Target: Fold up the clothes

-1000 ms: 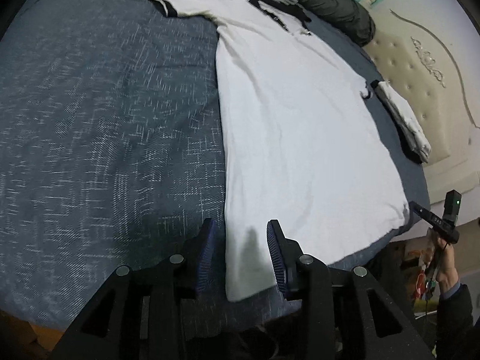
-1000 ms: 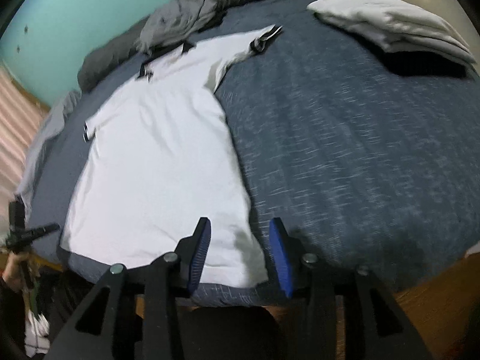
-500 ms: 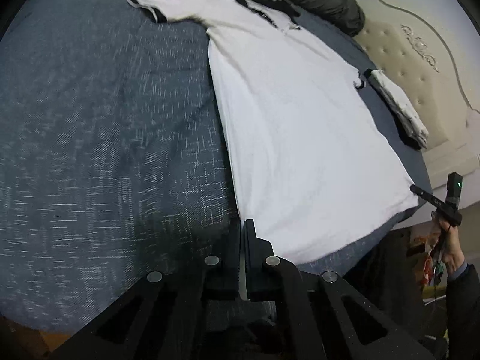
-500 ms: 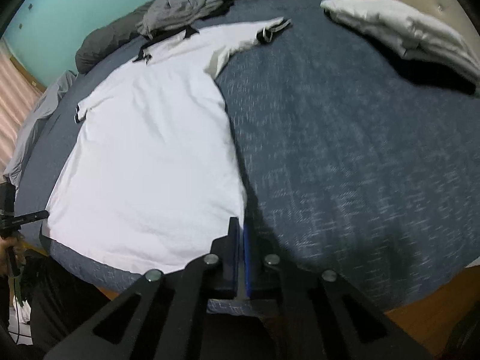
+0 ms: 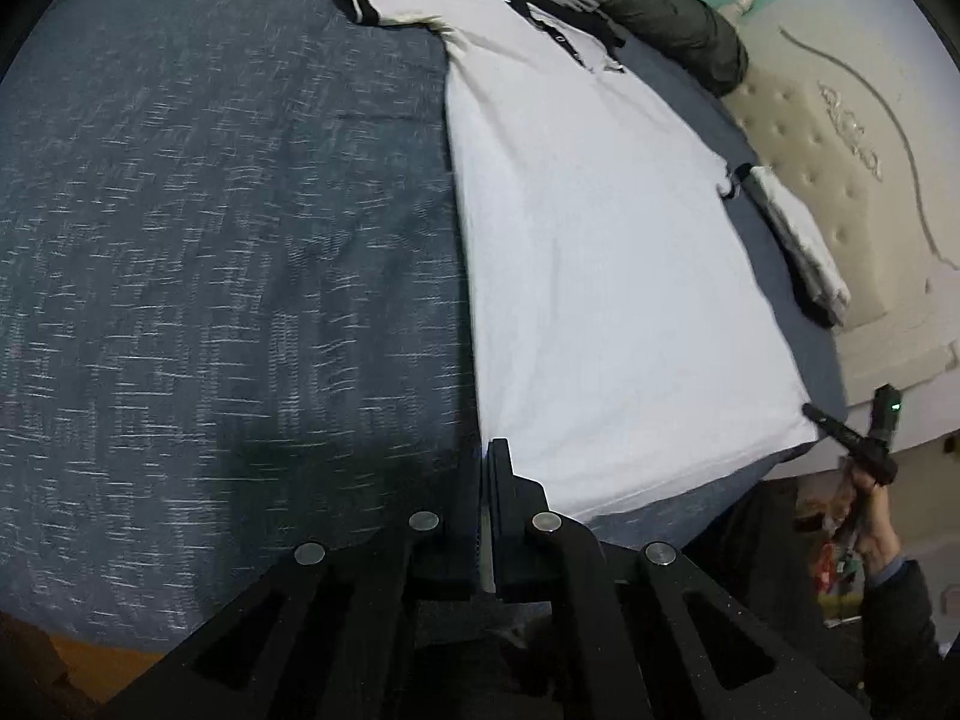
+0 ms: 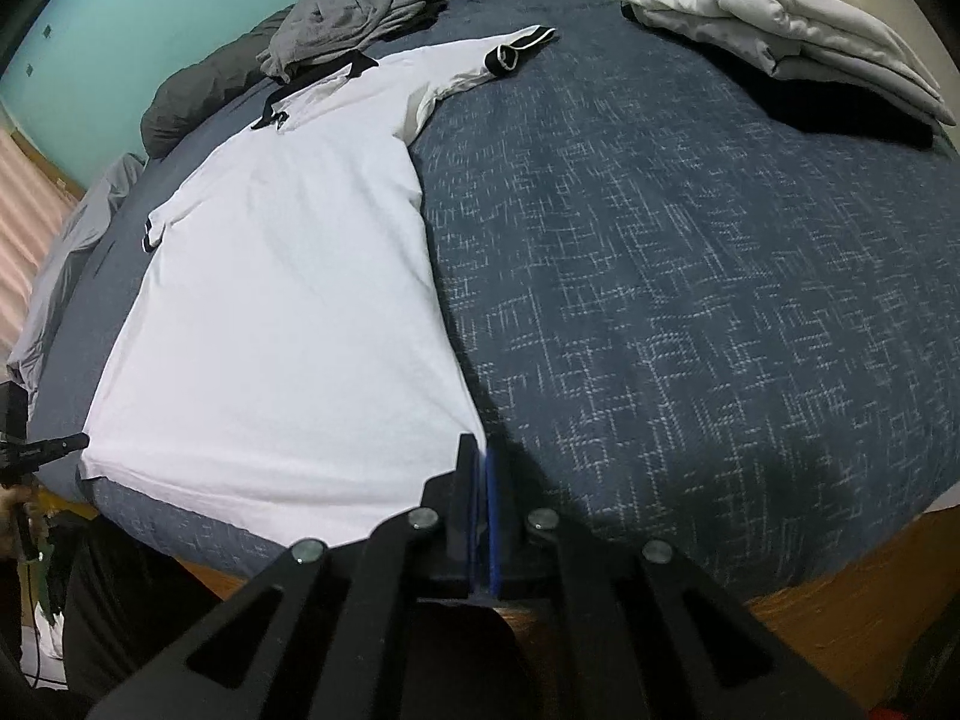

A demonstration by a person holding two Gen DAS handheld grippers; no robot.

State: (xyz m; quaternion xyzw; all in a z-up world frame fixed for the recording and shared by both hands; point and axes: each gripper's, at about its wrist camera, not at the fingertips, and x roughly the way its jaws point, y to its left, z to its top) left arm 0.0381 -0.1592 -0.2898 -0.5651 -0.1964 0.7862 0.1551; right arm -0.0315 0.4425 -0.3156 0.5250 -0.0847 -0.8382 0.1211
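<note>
White cotton-like fabric with black trim makes the polo shirt [image 5: 600,276], which lies flat and spread out on the dark blue bed cover [image 5: 210,240]. The hem of the shirt is at the near edge of the bed, the collar at the far side. The left gripper [image 5: 487,480] has its jaws pressed together, pinching one bottom corner of the shirt. The right gripper [image 6: 480,480] pinches the other bottom corner in the same way. Beyond the collar of the shirt lies a grey crumpled garment [image 6: 348,12]. Well apart from the shirt, near the padded headboard [image 5: 840,150], rests a folded pale stack [image 6: 780,30].
</note>
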